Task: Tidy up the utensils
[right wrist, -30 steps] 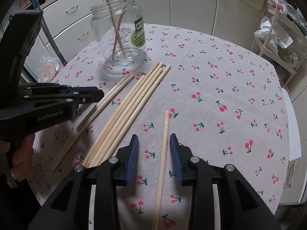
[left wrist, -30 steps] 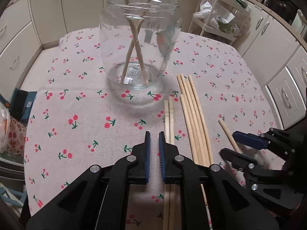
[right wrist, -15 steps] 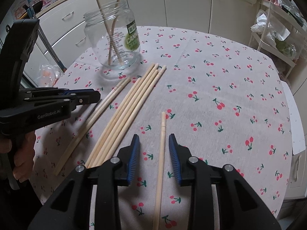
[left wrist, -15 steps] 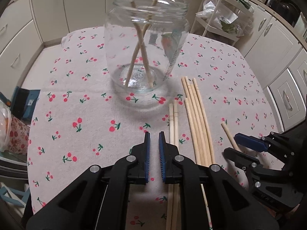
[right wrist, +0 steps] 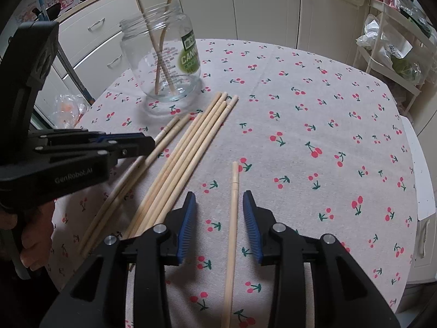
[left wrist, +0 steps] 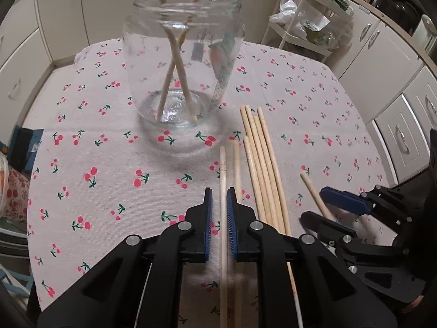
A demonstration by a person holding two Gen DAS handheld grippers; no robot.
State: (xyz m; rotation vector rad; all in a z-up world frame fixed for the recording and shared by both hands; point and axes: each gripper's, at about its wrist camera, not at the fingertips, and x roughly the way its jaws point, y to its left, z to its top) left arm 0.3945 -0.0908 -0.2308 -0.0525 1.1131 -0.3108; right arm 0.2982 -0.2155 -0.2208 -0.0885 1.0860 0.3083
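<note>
While both hands angle steeply down over the worktop (left wrist: pixel 109 164), the left tongs (left wrist: pixel 219 199) stand nearly together astride one chopstick (left wrist: pixel 223 180) of the left pair; contact with the pads cannot be confirmed. Half a second earlier that gap framed bare cloth. Ahead of them stands the jar (left wrist: pixel 183 63) holding two sticks. To the right, the right tongs (right wrist: pixel 219 205) are opening, clear of the lone chopstick (right wrist: pixel 233 207) between them, as before.

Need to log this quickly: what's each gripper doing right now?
Left gripper: shut, nothing held, over a chopstick.
Right gripper: open, jaws opening around a lone chopstick, not gripping.
</note>
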